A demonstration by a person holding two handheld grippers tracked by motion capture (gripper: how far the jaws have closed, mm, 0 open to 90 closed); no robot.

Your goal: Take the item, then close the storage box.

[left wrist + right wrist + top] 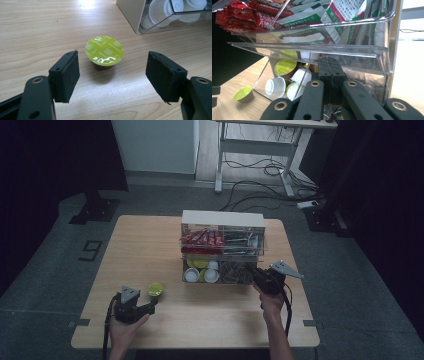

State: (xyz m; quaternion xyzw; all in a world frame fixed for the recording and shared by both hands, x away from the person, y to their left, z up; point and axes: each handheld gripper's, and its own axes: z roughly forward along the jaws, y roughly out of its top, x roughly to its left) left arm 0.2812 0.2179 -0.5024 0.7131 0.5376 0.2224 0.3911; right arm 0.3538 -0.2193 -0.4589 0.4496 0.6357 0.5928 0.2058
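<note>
Dim grey floor surrounds your light wooden table (150, 250), with cables trailing under a desk frame (255, 150) at the upper middle of the high view

At the lower left of that view your left hand (125, 327) holds the left gripper (152, 307), which points toward the right of the frame. Its jaws stand spread wide with nothing between the pads. In the left gripper view the two black pads (66, 75) sit at the lower left and lower right, and the green-lidded capsule (104, 51) rests upright on the wood at centre frame, just beyond the tips and apart from both. In the high view the same capsule (155, 289) lies just above the left gripper, left of the organiser

At centre frame stands the clear organiser (222, 247). Its upper tier holds red sachets (200, 239) on the left and paler packets (342, 15) on the right; its lower tier holds white capsules (200, 275) and green-lidded ones on the left, darker contents on the right

At the lower right your right hand (271, 302) holds the right gripper (250, 270), its tip at the lower right front of the organiser. In the right gripper view its jaws are pressed together against each other, pad to pad, close up to the clear lower wall; whether they touch that wall you cannot tell. The lone capsule sits at the lower left of that view, on the table outside the organiser
</note>
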